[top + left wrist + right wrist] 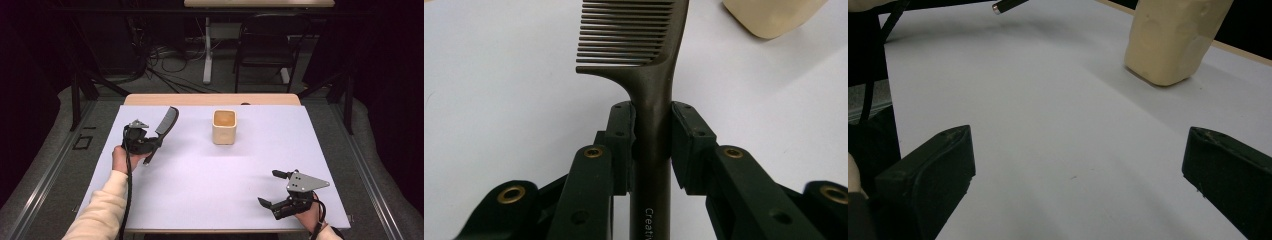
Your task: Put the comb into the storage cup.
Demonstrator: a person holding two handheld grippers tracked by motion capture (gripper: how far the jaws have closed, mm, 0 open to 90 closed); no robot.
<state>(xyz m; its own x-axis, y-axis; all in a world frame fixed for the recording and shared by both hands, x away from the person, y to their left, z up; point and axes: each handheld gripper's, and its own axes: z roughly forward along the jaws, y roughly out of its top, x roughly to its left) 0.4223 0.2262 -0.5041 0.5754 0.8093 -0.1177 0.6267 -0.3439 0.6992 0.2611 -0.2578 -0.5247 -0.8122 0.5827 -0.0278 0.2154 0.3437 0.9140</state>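
Left gripper [651,145] clamped on comb [644,55] handle near table's [200,175] left edge, right gripper [280,192] spread empty; drop into cup [224,126] likely pending.

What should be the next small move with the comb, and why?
Probably carry the comb toward the cream cup. The left gripper is shut on its handle, the cup stands open nearby, and the right gripper rests open, holding nothing.

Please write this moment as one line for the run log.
left claw: shut on dark plastic comb handle, above table | right claw: open, holding nothing | cream square cup: upright, untouched, on white table
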